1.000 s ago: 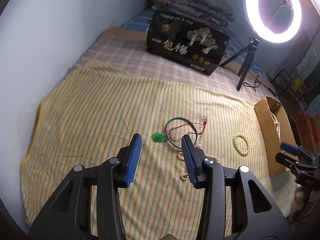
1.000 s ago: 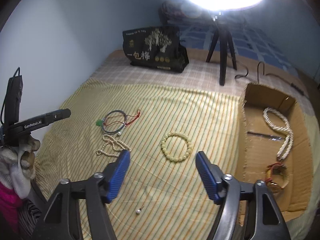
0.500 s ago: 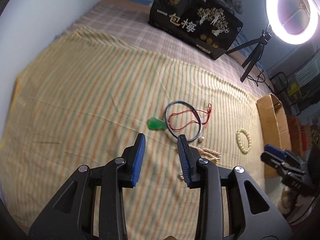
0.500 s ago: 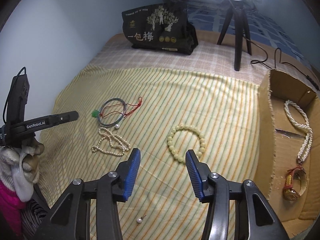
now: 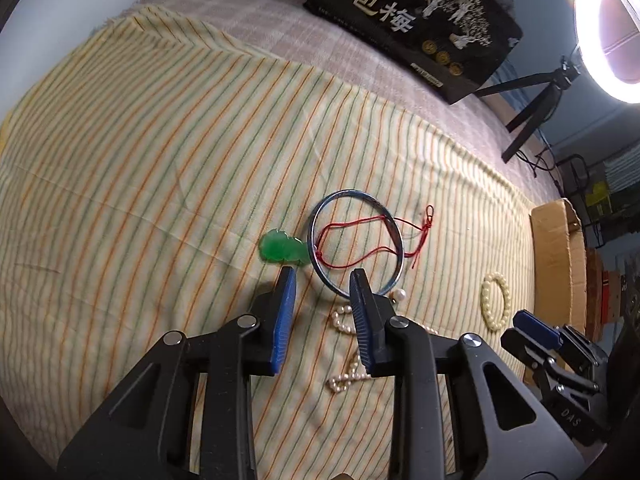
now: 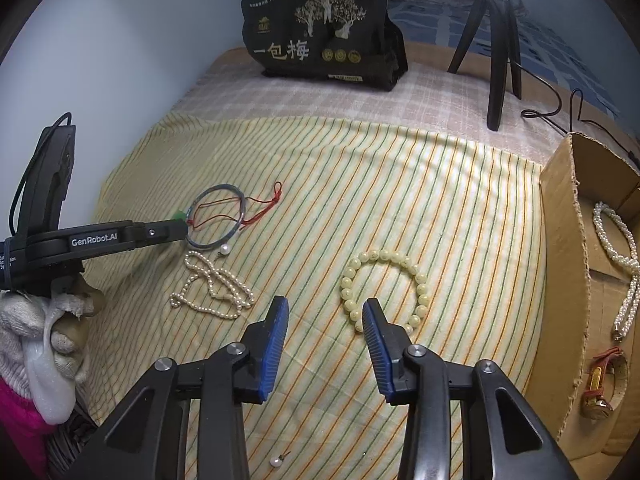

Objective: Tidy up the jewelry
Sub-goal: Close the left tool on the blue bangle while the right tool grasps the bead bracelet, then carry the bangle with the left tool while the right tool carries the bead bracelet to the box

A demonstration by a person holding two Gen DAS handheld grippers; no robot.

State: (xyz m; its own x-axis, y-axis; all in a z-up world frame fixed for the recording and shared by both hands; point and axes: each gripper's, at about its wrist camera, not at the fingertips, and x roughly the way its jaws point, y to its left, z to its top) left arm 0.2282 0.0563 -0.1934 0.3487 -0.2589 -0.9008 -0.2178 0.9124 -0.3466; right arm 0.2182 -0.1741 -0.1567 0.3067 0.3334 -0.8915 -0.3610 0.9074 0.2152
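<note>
Left claw (image 5: 322,280) (closing, empty) hangs just short of the bangle (image 5: 356,248).

- A cloth (image 5: 160,140) striped in yellow, green and orange is spread beneath both pairs of jaws.
- A green pendant (image 5: 279,246) on red cord (image 5: 360,240) is seen just beyond the left jaws.
- Cream beads (image 6: 382,286) (a bracelet) lie ahead of the right jaws' blue pads (image 6: 276,348).
- A black bag (image 6: 324,56) carries gold trees.
</note>
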